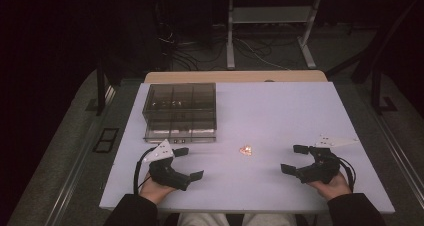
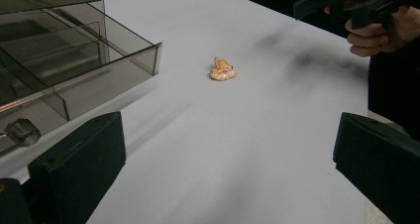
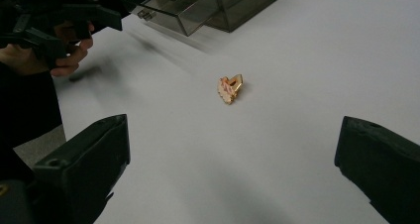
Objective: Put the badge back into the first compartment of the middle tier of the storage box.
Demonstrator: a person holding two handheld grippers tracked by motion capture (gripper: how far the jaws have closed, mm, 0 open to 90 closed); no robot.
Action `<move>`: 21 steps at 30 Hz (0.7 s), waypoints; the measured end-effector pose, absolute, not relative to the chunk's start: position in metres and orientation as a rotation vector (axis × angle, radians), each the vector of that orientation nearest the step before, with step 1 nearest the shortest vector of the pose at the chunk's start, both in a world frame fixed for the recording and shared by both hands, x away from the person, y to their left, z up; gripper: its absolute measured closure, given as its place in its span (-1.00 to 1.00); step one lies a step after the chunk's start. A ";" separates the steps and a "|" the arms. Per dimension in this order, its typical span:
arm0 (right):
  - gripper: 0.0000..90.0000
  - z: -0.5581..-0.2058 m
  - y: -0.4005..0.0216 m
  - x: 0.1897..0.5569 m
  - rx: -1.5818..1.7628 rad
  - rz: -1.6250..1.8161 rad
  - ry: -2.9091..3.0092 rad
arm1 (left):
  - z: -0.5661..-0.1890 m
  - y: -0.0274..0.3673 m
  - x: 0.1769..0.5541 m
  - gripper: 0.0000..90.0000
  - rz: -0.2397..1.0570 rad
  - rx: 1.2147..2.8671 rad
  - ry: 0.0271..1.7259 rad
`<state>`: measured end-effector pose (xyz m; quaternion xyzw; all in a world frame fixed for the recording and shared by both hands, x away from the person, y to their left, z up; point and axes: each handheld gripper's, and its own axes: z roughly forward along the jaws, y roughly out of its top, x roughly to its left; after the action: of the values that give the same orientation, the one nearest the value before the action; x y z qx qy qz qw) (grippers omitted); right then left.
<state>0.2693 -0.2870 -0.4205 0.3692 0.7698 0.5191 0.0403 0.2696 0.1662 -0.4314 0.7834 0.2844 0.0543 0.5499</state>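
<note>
Lying alone on the white table top (image 1: 280, 116), the small gold and pink trinket (image 1: 245, 150) (it looks like a hair clip or a brooch, I cannot tell which) is waiting between the two grippers, and nothing is touching it. The left gripper (image 1: 189, 163) is resting near the front edge of the table, its black jaws standing wide apart and holding nothing. The right gripper (image 1: 294, 159) is doing the same on the other side, also spread wide and empty. In the left gripper view the trinket (image 2: 222, 70) is sitting well ahead of the jaws, and in the right gripper view the same piece (image 3: 230, 88) is lying ahead, about in the middle between the two jaws.

Behind the left gripper the smoky transparent plastic organiser box (image 1: 180, 111) with its small compartments is standing, and its lower drawer (image 2: 84, 80) is pulled out toward the person. Something small is shining in the upper compartments, but it is too small to identify.

To my judgement, the work is only at the beginning: the drawer is already open, so the place for the trinket seems ready, but the picking up is not yet done. What is remaining is to bring one gripper to the trinket, to close on it, to carry it to the open drawer and probably to push the drawer shut.
</note>
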 end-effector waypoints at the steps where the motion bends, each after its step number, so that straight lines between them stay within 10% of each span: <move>1: -1.00 -0.421 -0.287 0.269 1.127 1.590 2.360 | -0.432 0.167 0.269 -1.00 0.127 1.847 0.678; 21: -0.99 -0.416 -0.286 0.266 1.106 1.563 2.378 | -0.434 0.168 0.270 -1.00 0.112 1.849 0.690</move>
<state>0.2665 -0.2857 -0.4164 0.3618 0.7783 0.5113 0.0443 0.2702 0.1682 -0.4344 0.7813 0.2913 0.0473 0.5500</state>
